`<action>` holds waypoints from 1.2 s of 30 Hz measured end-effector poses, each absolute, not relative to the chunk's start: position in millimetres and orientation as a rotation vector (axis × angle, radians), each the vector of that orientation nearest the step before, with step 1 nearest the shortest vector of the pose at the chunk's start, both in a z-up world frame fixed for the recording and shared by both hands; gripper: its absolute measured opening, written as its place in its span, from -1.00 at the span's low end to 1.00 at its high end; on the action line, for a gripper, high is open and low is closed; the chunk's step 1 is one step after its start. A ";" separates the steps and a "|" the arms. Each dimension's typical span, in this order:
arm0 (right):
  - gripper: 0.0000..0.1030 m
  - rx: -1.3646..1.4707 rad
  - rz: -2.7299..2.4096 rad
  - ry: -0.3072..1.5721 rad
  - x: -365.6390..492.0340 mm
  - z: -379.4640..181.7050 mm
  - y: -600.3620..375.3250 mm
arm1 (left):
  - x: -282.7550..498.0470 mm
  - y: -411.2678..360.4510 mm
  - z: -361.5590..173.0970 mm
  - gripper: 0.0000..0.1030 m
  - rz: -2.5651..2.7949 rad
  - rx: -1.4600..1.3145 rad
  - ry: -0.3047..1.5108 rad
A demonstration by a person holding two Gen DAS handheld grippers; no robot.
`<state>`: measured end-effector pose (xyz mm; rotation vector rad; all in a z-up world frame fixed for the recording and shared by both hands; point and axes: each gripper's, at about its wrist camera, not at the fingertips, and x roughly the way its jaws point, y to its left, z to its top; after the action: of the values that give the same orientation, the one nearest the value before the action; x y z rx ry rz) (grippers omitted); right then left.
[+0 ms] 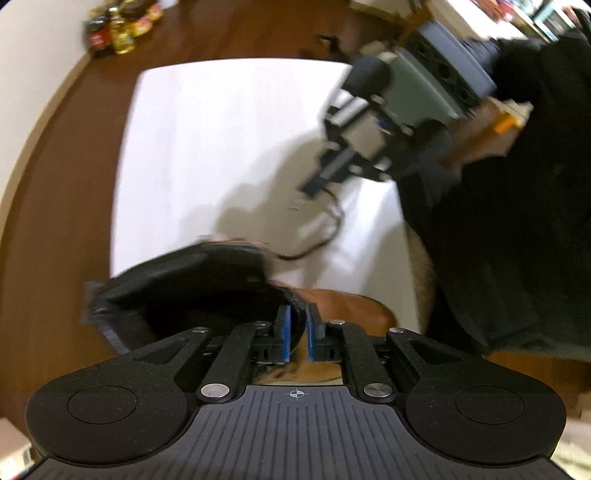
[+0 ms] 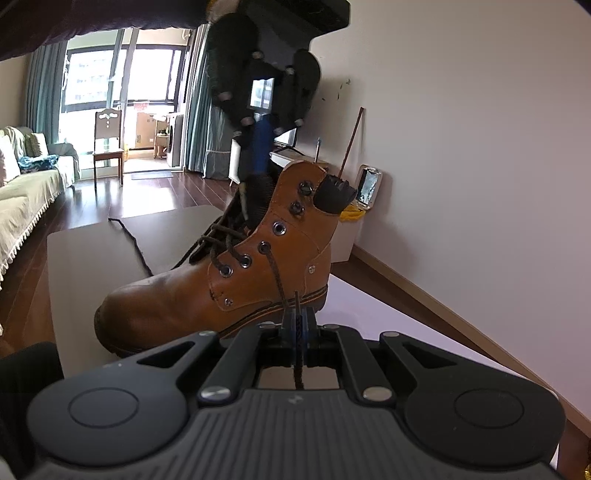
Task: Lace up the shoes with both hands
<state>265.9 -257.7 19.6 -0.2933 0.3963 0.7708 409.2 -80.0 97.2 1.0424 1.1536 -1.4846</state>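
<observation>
A brown leather boot (image 2: 207, 288) stands on the white table (image 2: 92, 240), toe to the left, partly laced with a dark lace. My right gripper (image 2: 297, 321) is shut on the lace end (image 2: 280, 280) that comes out of a side eyelet, low beside the boot's heel. My left gripper (image 1: 298, 325) is shut on the boot's padded black collar (image 1: 295, 299) from above; in the right wrist view it comes down into the boot's opening (image 2: 260, 147). The other lace end (image 2: 133, 240) trails over the table. The right gripper also shows in the left wrist view (image 1: 314, 188).
The table's far edge (image 1: 236, 64) borders a dark wood floor. Bottles (image 1: 118, 33) stand on the floor by the wall. A sofa (image 2: 26, 184), a chair (image 2: 108, 144) and a bin with a yellow bag (image 2: 351, 221) stand around the room.
</observation>
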 end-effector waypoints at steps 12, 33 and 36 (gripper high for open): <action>-0.92 -0.306 0.751 0.393 256.0 20.8 -259.5 | 416.5 -64.9 75.3 -0.35 -1.361 1.040 1.039; -0.92 -0.317 0.833 0.267 246.0 42.2 -217.3 | 415.7 -76.3 86.7 -0.82 -1.241 1.083 0.994; -0.92 -0.391 0.809 0.267 250.7 47.0 -184.4 | 417.6 -71.5 86.0 -0.81 -1.245 1.062 0.963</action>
<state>250.7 -184.4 47.0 -0.3908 0.2673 0.8085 417.6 -71.5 86.0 1.0621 0.9628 -1.2447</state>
